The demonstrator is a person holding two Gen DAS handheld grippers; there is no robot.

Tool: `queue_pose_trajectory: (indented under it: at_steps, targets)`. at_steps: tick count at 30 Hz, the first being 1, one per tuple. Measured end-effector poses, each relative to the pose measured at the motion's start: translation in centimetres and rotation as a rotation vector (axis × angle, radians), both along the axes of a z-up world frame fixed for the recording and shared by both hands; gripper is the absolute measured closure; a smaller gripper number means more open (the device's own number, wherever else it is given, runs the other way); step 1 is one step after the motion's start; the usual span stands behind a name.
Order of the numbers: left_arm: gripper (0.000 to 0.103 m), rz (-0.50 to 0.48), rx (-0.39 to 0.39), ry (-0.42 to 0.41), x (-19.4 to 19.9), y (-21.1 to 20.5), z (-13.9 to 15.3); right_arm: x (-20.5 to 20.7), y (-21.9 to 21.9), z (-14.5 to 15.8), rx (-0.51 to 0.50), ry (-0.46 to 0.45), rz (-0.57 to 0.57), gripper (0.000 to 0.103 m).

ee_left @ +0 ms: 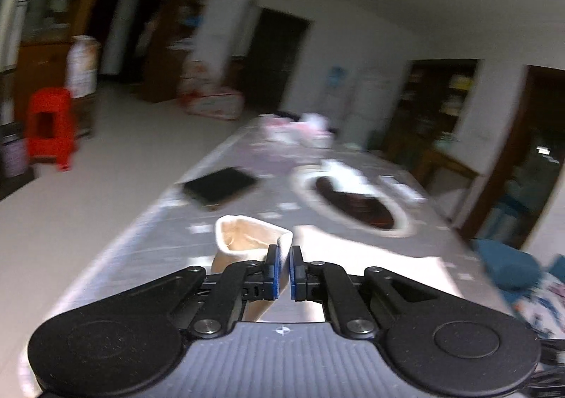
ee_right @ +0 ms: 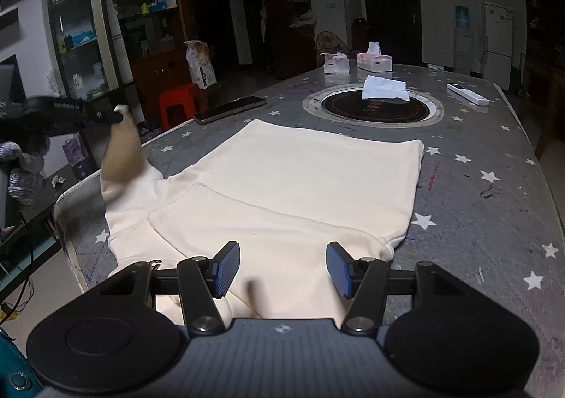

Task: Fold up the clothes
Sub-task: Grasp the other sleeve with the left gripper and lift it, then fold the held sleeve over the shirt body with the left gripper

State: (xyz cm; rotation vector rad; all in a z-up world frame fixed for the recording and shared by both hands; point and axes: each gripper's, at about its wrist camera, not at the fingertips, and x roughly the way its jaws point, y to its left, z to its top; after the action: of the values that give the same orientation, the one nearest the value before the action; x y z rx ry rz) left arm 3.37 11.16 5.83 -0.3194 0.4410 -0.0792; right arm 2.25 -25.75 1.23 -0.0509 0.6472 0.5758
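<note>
Star-patterned grey table (ee_right: 494, 186) is carrying the cream fleece garment (ee_right: 300, 179); left claw (ee_left: 284, 269) is pinching its raised sleeve cuff (ee_left: 247, 239), while right claw (ee_right: 282, 269) is hovering wide above the hem.

Both tools share one build. The left gripper (ee_left: 284, 269) has black linkage arms behind its fingers (ee_left: 272, 271), each finger faced with a ribbed blue pad. Silver screws pin the links at their joints. Behind the fingers sits a grey ribbed body with a small round black-and-white mark at its centre, flanked by two broad black rounded housings bearing circular discs. The right gripper (ee_right: 282, 269) looks the same, with blue ribbed pads on its fingers (ee_right: 226, 269), black arms and a grey grooved body.
</note>
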Motion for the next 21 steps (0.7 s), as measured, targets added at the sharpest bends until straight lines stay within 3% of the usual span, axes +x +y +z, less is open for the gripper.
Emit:
queue_pose_trajectory:
  at_steps: [6, 13, 17, 21]
  targets:
    - [0.097, -0.251, -0.065, -0.042, 0.5, -6.5, 1.7, -0.3, -1.3, 0.1, 0.03, -0.007, -0.034, 0.048]
    - [0.097, -0.498, -0.131, -0.03, 0.8, -13.9, 0.5, -0.7, -3.2, -0.1, 0.051, 0.0, -0.091, 0.048]
    - [0.097, -0.565, -0.136, 0.048, 1.6, -16.8, -1.6, -0.9, -4.2, -0.1, 0.055, 0.003, -0.122, 0.048]
    - [0.088, -0.633, -0.125, 0.122, 1.4, -18.2, -3.6, -0.9, -4.5, -0.2, 0.057, 0.004, -0.133, 0.048]
